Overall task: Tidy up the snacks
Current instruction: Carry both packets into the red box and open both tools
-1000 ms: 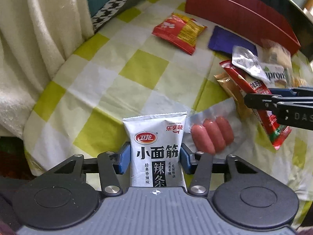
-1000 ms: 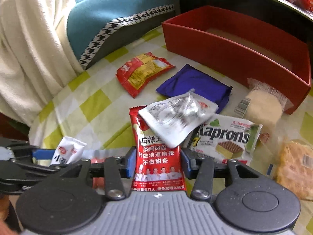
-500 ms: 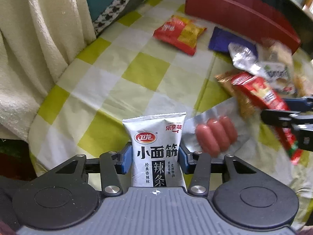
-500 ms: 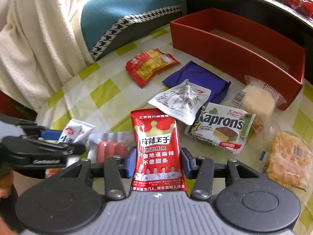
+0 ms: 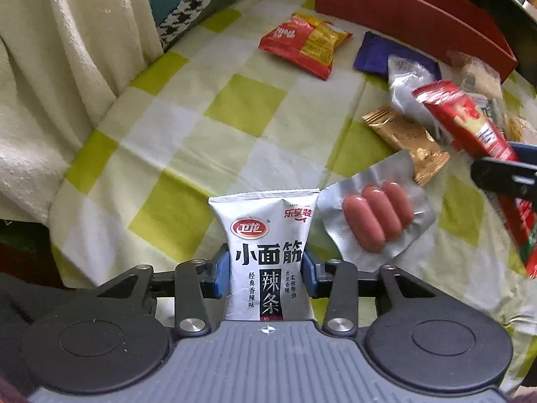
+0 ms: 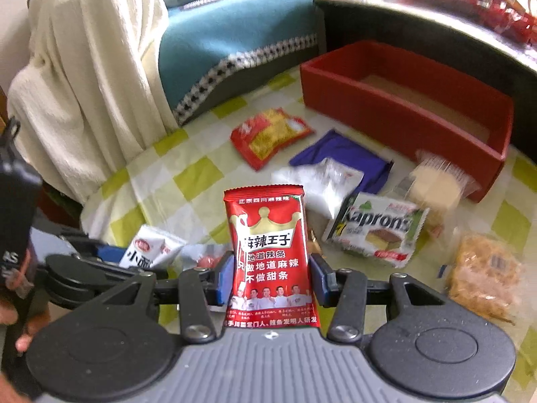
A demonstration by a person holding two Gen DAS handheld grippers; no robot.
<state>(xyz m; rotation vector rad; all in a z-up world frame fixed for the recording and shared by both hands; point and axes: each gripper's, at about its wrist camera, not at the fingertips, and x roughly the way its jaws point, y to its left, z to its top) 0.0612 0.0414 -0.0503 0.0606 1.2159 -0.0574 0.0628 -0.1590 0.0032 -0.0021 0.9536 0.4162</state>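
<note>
My left gripper [image 5: 266, 270] is shut on a white spicy-strip packet [image 5: 265, 241] and holds it upright above the checked cloth. My right gripper [image 6: 271, 277] is shut on a red spicy-strip packet [image 6: 268, 252], lifted clear of the pile; that packet also shows at the right of the left wrist view [image 5: 470, 124]. The red box [image 6: 396, 110] stands open at the back right. The white packet shows at lower left of the right wrist view [image 6: 151, 247].
On the yellow-checked cloth [image 5: 188, 141] lie a sausage pack [image 5: 376, 218], a gold wafer [image 5: 406, 141], a red-yellow bag [image 6: 268, 134], a purple packet [image 6: 339, 158], a silver pouch [image 6: 319, 178], a Kaprons cake [image 6: 376, 228] and crackers [image 6: 483, 275]. A cream blanket [image 6: 87, 77] hangs at left.
My right gripper has lifted the red packet up out of the pile and the silver pouch has slid off it. My left gripper has risen slightly with the white packet.
</note>
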